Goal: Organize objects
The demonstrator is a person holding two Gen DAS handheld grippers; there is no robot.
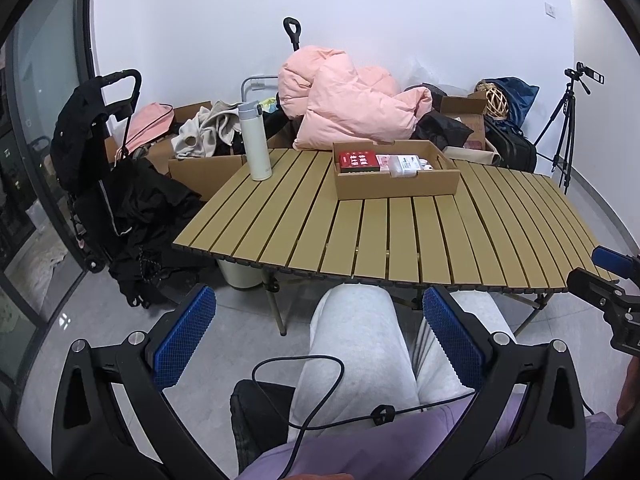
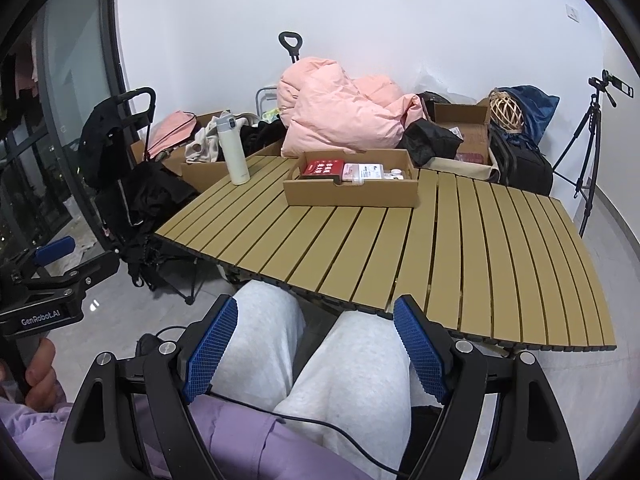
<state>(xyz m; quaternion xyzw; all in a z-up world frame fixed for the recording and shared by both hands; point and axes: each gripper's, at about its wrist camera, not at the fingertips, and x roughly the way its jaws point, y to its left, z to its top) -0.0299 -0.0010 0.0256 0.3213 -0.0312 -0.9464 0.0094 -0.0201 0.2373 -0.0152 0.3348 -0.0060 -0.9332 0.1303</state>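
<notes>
A shallow cardboard box (image 1: 396,184) (image 2: 348,194) stands at the far side of the slatted tan table (image 1: 400,240) (image 2: 460,248). It holds a red packet (image 1: 357,161) (image 2: 323,169) and white and pink packets (image 1: 404,164) (image 2: 366,172). A white flask (image 1: 256,142) (image 2: 233,150) stands upright at the table's far left corner. My left gripper (image 1: 318,338) is open and empty, held low over the person's lap, short of the table's near edge. My right gripper (image 2: 316,346) is open and empty too, also over the lap.
Behind the table lie a pink quilt (image 1: 348,100) (image 2: 344,108), open cartons of clothes (image 1: 200,136), a black trolley with dark clothing (image 1: 112,168) and bags. A tripod (image 1: 568,120) (image 2: 588,148) stands at the right wall. A cable (image 1: 316,392) crosses the lap.
</notes>
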